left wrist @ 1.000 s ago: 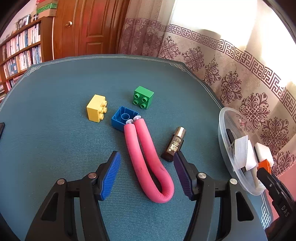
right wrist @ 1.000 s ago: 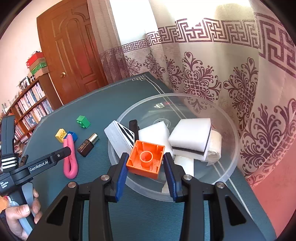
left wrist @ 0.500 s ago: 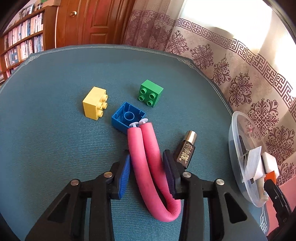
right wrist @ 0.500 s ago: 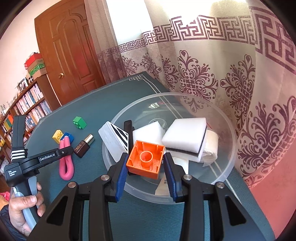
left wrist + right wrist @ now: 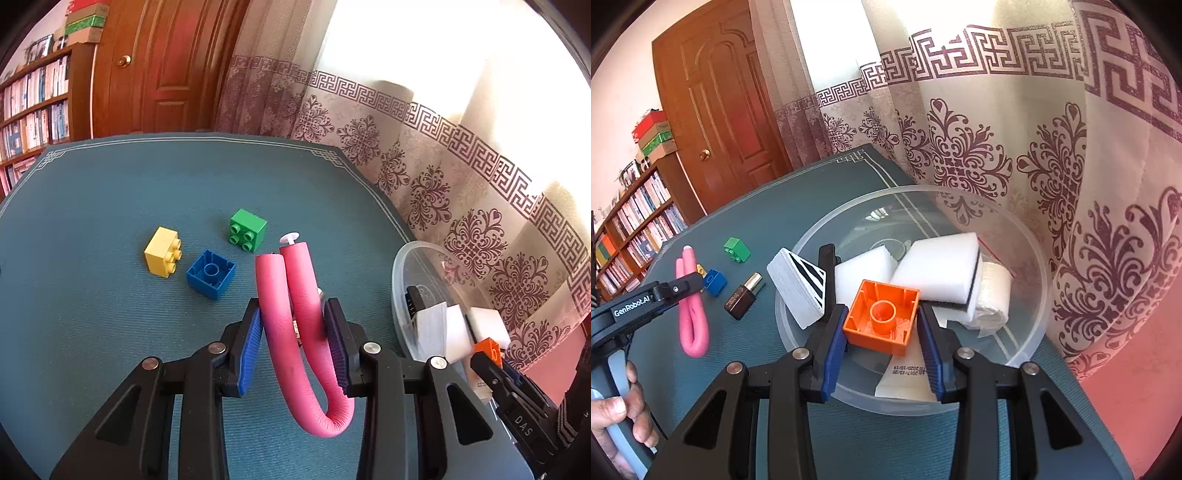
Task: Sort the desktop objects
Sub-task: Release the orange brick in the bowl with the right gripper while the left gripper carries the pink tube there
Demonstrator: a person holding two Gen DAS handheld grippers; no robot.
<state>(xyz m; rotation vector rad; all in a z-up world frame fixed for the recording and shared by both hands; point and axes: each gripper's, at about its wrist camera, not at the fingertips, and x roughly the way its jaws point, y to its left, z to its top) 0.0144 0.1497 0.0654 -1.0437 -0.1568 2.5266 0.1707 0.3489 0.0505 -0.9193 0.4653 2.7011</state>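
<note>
Pink foam curler (image 5: 291, 332) pinched in left tool (image 5: 293, 332), seemingly lifted; right tool (image 5: 882, 328) grips orange brick (image 5: 882, 317).

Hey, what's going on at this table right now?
A person is sorting small things on a blue table with two hand-held grippers. The left gripper is shut on a bent pink foam tube, apparently lifted off the table. The right gripper holds an orange block over a clear bowl that already has white sponges in it. Yellow, blue and green blocks lie loose on the table.
</note>
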